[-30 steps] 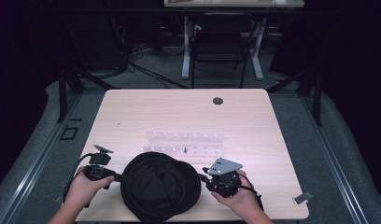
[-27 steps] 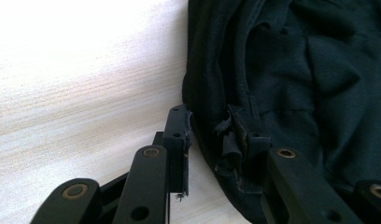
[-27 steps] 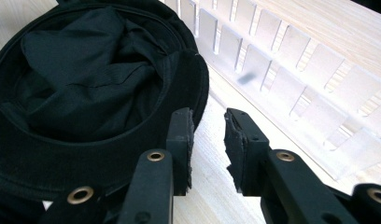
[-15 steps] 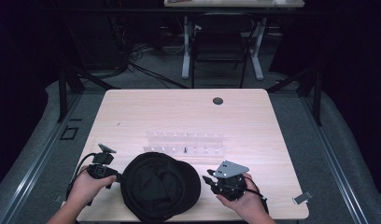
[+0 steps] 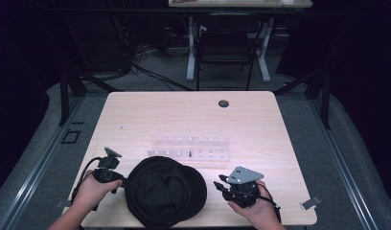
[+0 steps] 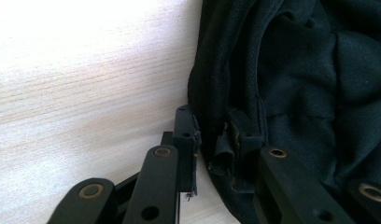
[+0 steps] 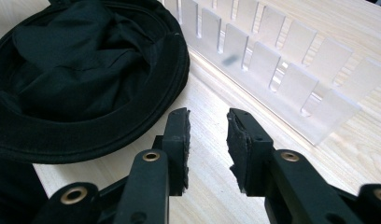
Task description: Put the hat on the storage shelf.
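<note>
Left gripper (image 5: 118, 178), black, two-jawed, sits at the 9 o'clock edge of the black fabric bucket hat (image 5: 166, 190); left gripper view shows its jaws having just been closing, now pinched on a fold of the hat's brim (image 6: 226, 140), cloth between the pads. Left hand (image 5: 90, 191) wrapped around its body, cable looping off toward 8 o'clock.

Right gripper (image 5: 221, 183), black with a grey three-cornered plate on top, rests at the hat's 3 o'clock, just beside the brim, not touching. Its jaws have just been opening a little; right gripper view shows them parted with bare tabletop between the pads (image 7: 181, 135), nothing held.

Hat lies crown-down, hollow side up, crumpled lining showing, on the pale wooden table (image 5: 150, 115) near its front edge. Clear plastic slotted rack (image 5: 189, 147) stands at the hat's 12 o'clock, close behind it.
</note>
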Tool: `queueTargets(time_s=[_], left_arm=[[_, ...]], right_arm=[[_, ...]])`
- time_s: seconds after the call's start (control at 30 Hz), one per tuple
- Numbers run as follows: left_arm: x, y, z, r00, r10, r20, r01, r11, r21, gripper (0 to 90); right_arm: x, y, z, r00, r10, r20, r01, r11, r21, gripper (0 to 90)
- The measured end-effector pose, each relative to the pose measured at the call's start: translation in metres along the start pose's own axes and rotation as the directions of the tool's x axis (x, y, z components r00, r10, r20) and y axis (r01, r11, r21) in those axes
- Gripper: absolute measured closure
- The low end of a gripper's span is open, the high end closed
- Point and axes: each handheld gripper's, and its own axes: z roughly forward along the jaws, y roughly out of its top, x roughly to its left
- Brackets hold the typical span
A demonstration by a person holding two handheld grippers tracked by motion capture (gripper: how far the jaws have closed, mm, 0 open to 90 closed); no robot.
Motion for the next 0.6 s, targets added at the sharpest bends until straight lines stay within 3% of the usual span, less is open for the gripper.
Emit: queueTargets(time_s=[0.47,0.6], left_arm=[[-0.0025,0.0018,-0.0013,0.9993,-0.037,0.005,0.037,0.9992,0.015,84.3],[-0.0016,0.0008,-0.0049,0.9987,-0.045,0.025,0.044,0.9989,0.016,85.0]], right_arm=[[-0.0043,-0.0037,-0.0023,0.9997,0.023,0.008,-0.023,1.000,-0.005,68.3],[-0.0054,-0.0044,-0.0031,0.9996,0.027,0.009,-0.027,1.000,-0.011,68.2]])
